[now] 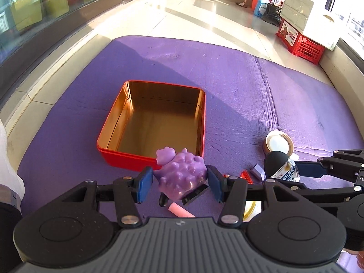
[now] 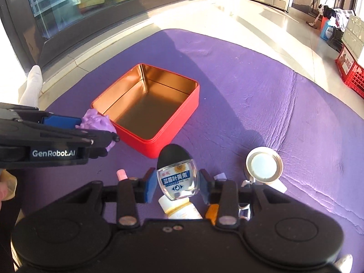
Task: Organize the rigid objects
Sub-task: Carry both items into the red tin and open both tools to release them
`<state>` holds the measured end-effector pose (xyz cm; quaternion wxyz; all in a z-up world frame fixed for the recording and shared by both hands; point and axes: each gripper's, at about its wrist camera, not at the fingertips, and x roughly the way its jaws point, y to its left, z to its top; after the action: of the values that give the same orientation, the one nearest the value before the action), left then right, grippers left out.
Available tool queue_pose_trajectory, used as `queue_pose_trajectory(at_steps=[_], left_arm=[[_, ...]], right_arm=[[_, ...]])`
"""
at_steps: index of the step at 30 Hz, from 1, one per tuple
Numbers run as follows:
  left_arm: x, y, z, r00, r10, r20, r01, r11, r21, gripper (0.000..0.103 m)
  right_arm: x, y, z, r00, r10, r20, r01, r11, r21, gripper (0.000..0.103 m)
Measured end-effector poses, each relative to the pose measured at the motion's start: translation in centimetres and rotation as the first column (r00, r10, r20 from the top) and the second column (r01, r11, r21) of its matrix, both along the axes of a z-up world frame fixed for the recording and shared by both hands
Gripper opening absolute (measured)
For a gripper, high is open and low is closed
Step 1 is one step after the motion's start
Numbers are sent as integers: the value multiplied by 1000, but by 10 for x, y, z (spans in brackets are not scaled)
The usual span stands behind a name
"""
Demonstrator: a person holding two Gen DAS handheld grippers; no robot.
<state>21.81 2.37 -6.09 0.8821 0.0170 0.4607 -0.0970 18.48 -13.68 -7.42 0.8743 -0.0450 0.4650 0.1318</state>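
A red tin box (image 1: pixel 120 159) with a gold inside sits open on the purple mat (image 1: pixel 238 86); it also shows in the right wrist view (image 2: pixel 159 141). My left gripper (image 1: pixel 179 183) is shut on a purple spiky dinosaur toy (image 1: pixel 179 175), held just before the box's near wall; the toy also shows in the right wrist view (image 2: pixel 95 122). My right gripper (image 2: pixel 176 185) is shut on a small clear bottle with a black cap (image 2: pixel 176 177), held above the mat near the box's right corner; the bottle also shows in the left wrist view (image 1: pixel 279 166).
A pink stick (image 1: pixel 180 212), a small black part (image 1: pixel 195 194), a red piece (image 1: pixel 246 175) and a lilac block (image 1: pixel 258 170) lie on the mat. A round gold-rimmed lid (image 2: pixel 264 165), a white tube (image 2: pixel 179 209) and an orange piece (image 2: pixel 211 211) lie near my right gripper. A red crate (image 1: pixel 300 42) stands far right.
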Motion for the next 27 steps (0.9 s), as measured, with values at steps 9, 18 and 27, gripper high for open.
queue_pose_trajectory(at_steps=[9, 18, 27], left_arm=[[95, 12, -16, 1000, 10, 14, -11, 998, 63, 52], [152, 22, -67, 997, 15, -80, -11, 999, 52, 52], [158, 15, -100, 988, 0, -154, 6, 999, 35, 52]], right_arm=[[79, 44, -19, 997, 75, 18, -75, 997, 1, 38], [127, 79, -67, 986, 146, -76, -148, 989, -24, 38], [136, 95, -98, 976, 178, -127, -183, 983, -27, 38]])
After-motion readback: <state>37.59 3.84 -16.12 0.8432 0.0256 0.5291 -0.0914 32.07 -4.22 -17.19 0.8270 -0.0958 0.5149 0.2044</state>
